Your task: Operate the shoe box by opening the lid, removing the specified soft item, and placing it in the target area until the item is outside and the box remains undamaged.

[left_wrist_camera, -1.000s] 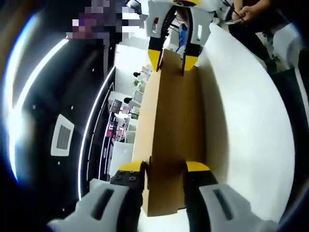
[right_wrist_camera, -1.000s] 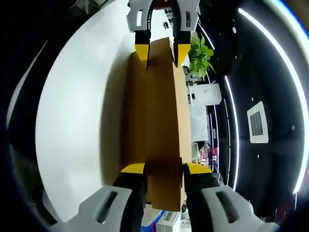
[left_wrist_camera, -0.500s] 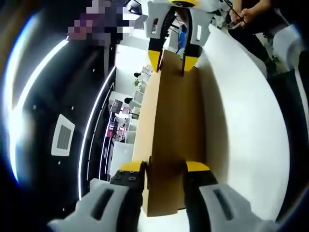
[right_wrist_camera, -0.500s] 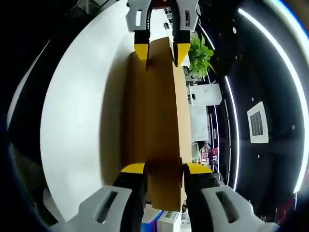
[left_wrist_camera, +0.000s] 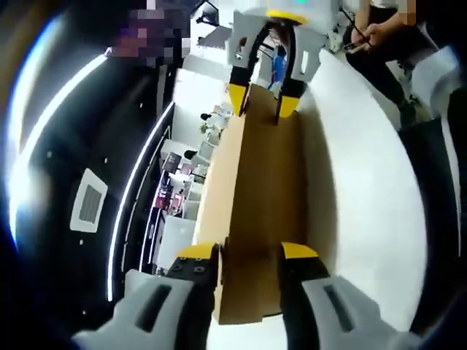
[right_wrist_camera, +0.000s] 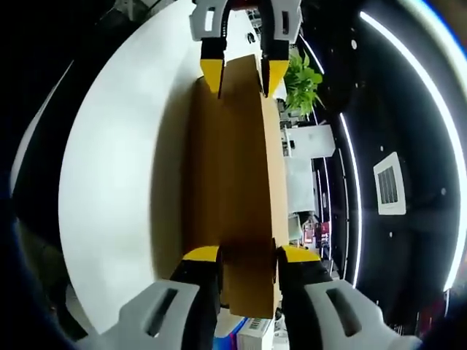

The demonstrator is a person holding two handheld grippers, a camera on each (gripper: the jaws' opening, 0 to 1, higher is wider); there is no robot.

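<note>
Fingers of our left gripper (left_wrist_camera: 248,257) and right gripper (right_wrist_camera: 246,257) clamp opposite ends of the shoe box (right_wrist_camera: 233,168), narrow gap, over the white table (right_wrist_camera: 117,175). Lid not visibly open; item extraction pending.

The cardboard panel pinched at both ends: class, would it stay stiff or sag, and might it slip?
The panel spans straight between the left gripper and right gripper, so it is probably fairly stiff. It looks thin, so likely light and easily creased. Only its ends sit between the jaws, so a twist might work it loose.
</note>
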